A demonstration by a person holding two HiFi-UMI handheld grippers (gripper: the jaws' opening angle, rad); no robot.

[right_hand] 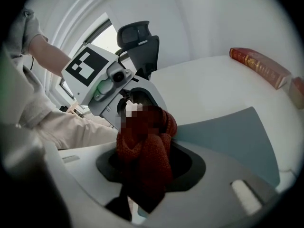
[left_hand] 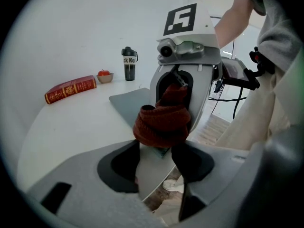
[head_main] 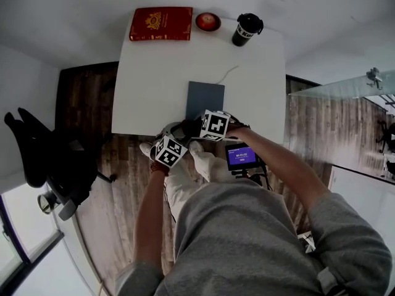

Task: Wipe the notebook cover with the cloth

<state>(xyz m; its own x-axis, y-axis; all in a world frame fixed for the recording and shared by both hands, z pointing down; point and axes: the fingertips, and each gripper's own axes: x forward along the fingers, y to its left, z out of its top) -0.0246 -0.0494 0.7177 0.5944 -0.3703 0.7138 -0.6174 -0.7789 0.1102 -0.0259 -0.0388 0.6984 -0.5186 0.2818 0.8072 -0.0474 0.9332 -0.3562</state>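
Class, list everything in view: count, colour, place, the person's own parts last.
table: 1, white, centre
book: 1, red, table's far left corner
bowl: 1, brownish, right of book
fruit: 1, red, in bowl
cup: 1, black, right of bowl
notebook: 1, grey-blue, table's near edge
cloth: 1, dark red, bunched by notebook's near edge
chair: 1, black, left of table
screen: 1, blue, at person's front
left gripper: 1, grey-white, jaws open
right gripper: 1, grey-white, jaws shut on cloth

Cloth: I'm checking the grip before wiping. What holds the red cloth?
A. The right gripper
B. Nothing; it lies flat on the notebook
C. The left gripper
A: the right gripper is closed on the bunched cloth, while the left gripper stands open.
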